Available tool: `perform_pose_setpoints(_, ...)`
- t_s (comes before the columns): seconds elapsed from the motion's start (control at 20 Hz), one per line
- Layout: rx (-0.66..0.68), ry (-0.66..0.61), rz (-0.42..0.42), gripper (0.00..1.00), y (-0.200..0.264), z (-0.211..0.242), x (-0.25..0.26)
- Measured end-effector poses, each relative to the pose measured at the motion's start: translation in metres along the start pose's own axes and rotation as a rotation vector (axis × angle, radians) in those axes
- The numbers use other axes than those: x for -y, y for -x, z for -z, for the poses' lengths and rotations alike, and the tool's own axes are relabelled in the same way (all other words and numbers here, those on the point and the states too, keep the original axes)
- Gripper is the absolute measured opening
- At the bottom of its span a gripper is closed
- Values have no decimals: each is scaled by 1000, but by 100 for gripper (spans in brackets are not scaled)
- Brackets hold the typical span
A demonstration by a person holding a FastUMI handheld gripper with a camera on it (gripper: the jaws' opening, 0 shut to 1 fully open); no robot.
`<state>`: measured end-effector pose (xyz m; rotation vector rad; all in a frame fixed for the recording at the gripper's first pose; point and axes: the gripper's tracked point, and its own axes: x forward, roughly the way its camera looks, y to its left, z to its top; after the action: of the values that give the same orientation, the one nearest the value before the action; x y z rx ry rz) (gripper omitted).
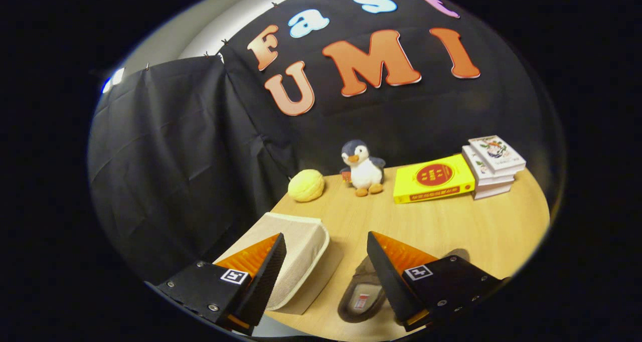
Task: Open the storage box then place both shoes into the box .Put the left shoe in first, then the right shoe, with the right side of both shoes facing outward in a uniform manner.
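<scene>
Black cloth hangs all around the back and left of the booth, and in front of it sits a light wood-grain desk [451, 221] with a smooth, slightly shiny top.

So the tool [326, 251] is hovering low over the near end of the desk with its two fingers spread wide apart, nothing pinched between them. Each finger is a wedge shape tapering to a point, with a ribbed-looking inner face.

Right by the left finger, partly tucked behind it, is the storage box [301, 241]. It's a beige fabric-looking thing with soft rounded corners and a paler piped edge, sitting at the near left corner of the desk. Looks like its lid is still down, so I can't see anything inside it.

Between the fingers and hugging the right one is a shoe [358, 294], a grey slipper-ish thing with a dark rim and a pale insole carrying a small red tag. The right finger covers a chunk of it, so I can't tell which foot it's for. A rounded grey bit [457, 254] pokes out beyond the right finger, could be a second shoe, can't say for sure.

Further out, along the far edge of the desk, from left to right: a bumpy yellow ball [306, 185], a plush penguin [363, 167] sitting upright, a flat yellow book [433, 177] with a red circle on the cover, and a small stack of white books [492, 165] at the far right.
</scene>
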<state>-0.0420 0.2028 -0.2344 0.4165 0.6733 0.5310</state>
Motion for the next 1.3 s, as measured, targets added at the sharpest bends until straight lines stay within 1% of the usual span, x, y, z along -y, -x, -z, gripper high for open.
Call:
perform_pose_setpoints(0.3,-194,-88,-121,97,-30,55,-29)
perform_pose_setpoints(0.55,-306,-175,-182,97,-54,89,-44)
perform_pose_setpoints(0.8,-384,-246,-209,97,-77,116,-50)
perform_pose_setpoints(0.95,-399,-358,-260,97,-84,124,-57)
perform_pose_setpoints(1.1,-424,-465,-282,96,-92,126,-66)
perform_pose_setpoints(1.25,-422,-508,-289,93,-85,120,-70)
perform_pose_setpoints(1.3,-412,-517,-296,90,-83,116,-71)
